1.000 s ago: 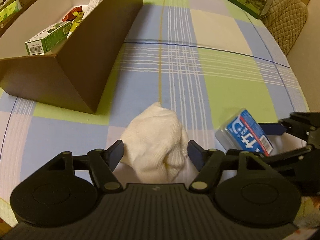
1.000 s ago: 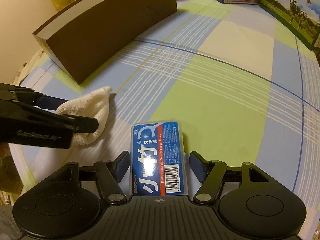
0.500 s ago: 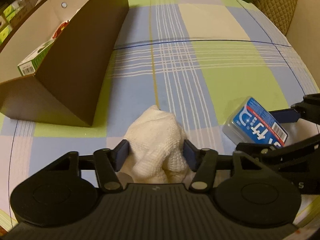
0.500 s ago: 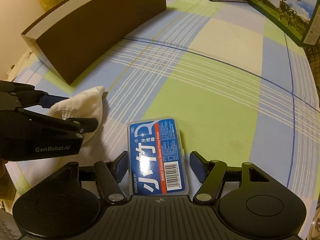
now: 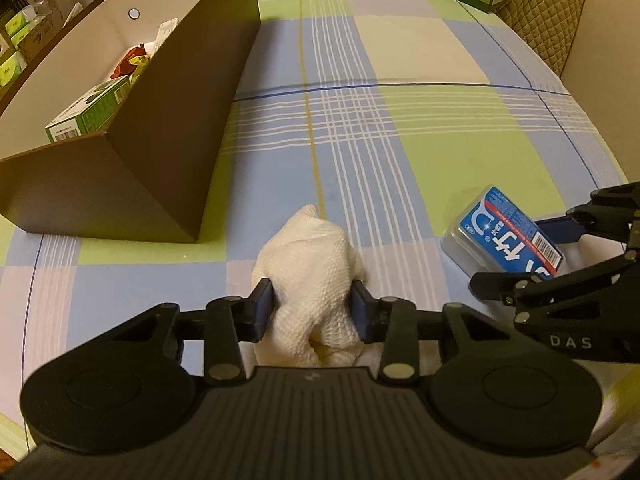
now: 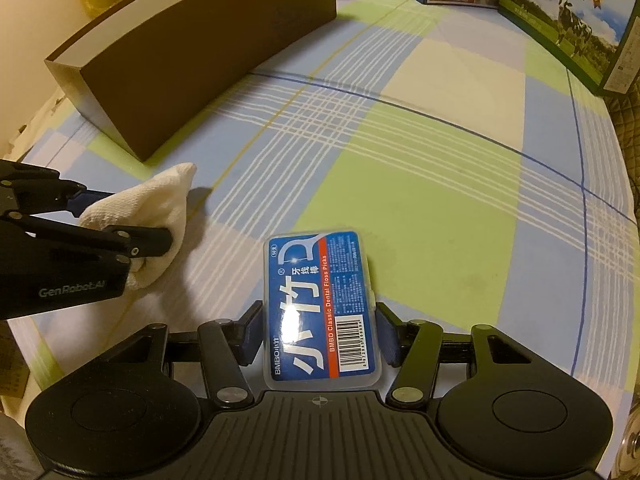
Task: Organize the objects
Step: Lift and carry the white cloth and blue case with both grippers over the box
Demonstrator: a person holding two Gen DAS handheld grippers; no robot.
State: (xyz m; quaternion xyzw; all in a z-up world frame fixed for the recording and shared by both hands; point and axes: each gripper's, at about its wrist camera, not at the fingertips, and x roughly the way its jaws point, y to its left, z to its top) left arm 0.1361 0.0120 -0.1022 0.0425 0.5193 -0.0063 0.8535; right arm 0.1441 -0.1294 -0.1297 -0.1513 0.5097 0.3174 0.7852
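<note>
My left gripper (image 5: 313, 309) is shut on a crumpled white cloth (image 5: 308, 264), low over the checked tablecloth; the cloth also shows in the right wrist view (image 6: 154, 204). My right gripper (image 6: 320, 330) is shut on a blue floss-pick box (image 6: 320, 304), held flat between the pads; the box shows in the left wrist view (image 5: 506, 234) at the right. A brown cardboard box (image 5: 160, 128) stands open at the left, ahead of the cloth.
Inside the brown box lie a green carton (image 5: 90, 110) and red and yellow packets (image 5: 132, 62). Milk cartons (image 6: 560, 12) stand along the table's far edge. A quilted chair back (image 5: 548, 4) is at the far right.
Both grippers have closed: the left pads now press the cloth, the right pads now touch the floss-pick box. Both have lifted a little.
</note>
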